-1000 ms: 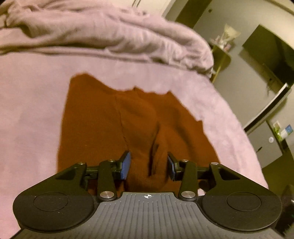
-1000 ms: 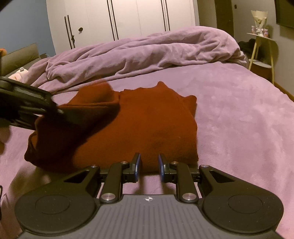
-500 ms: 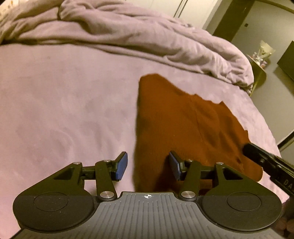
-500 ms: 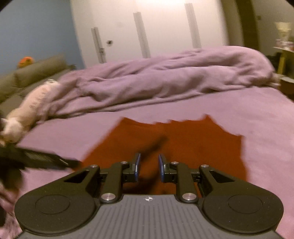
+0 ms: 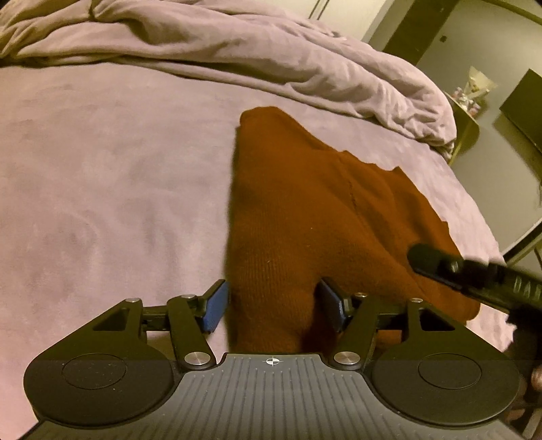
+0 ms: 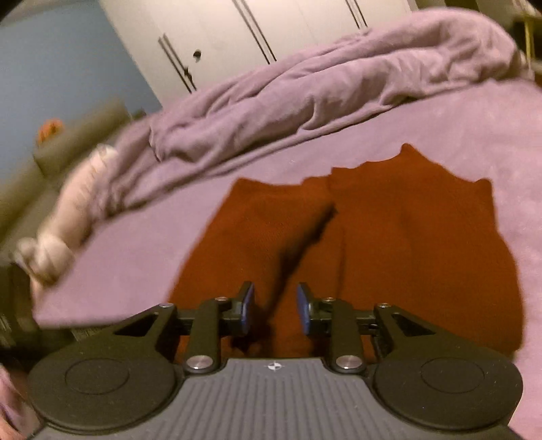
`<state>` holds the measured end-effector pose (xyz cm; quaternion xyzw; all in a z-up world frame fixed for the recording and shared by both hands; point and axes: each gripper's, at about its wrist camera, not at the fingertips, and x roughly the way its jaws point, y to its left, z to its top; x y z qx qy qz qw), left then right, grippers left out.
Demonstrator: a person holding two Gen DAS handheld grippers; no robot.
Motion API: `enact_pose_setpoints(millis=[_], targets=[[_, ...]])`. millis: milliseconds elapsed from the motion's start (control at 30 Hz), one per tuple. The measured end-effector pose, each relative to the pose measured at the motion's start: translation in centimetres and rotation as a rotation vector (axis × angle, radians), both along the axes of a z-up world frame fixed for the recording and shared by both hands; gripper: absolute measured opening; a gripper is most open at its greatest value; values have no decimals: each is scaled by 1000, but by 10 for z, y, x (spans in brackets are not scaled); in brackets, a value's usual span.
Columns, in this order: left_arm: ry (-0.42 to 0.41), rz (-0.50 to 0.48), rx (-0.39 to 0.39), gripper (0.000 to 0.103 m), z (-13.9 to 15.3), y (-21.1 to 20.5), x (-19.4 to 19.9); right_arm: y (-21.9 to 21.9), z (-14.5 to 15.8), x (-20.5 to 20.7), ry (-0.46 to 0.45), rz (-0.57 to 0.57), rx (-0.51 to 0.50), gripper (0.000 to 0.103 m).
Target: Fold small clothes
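Observation:
A rust-brown knitted garment [image 5: 305,210] lies folded on the purple bed cover [image 5: 101,189]; it also shows in the right wrist view [image 6: 389,243]. My left gripper [image 5: 271,306] is open, its blue pads on either side of the garment's near left edge, not closed on it. My right gripper [image 6: 274,308] is open over the garment's near edge, with cloth between the pads but no grip. The right gripper's black finger [image 5: 474,274] shows at the garment's right side in the left wrist view.
A bunched purple duvet [image 5: 237,44] lies along the back of the bed. A stuffed toy [image 6: 64,216] lies at the left. White wardrobe doors [image 6: 271,30] stand behind. A side table [image 5: 467,111] stands off the bed's right edge.
The right gripper's jaws have opened wider and it has come lower over the garment's near edge. The left gripper stays open and has moved closer to the left edge.

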<state>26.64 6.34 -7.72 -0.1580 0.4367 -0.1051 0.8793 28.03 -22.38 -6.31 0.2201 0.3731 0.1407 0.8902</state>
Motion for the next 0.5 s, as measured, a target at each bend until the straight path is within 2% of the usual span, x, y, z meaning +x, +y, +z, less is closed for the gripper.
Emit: enact_pose_setpoints(millis=[67,200,267,300,433,500], targets=[[1,2,-1,66,0,0,1,3,-4,13,25,17,53,34],[-3,-1,15,66,1,-3,1,21,-18,36,75,50,75,35],[-11,4,26,67,2,-4,0,26,-20,39,76,52,64,31],[-22,18,37,68,5,-4,-2,29,-18,38,62,56,38,14],[-135,81,127,66,29,-3,-17,37,-1,28,-20,83,-127,9],[-148,81,149,66,33,-3,-15,35,9,20,-67,71,-187,9]])
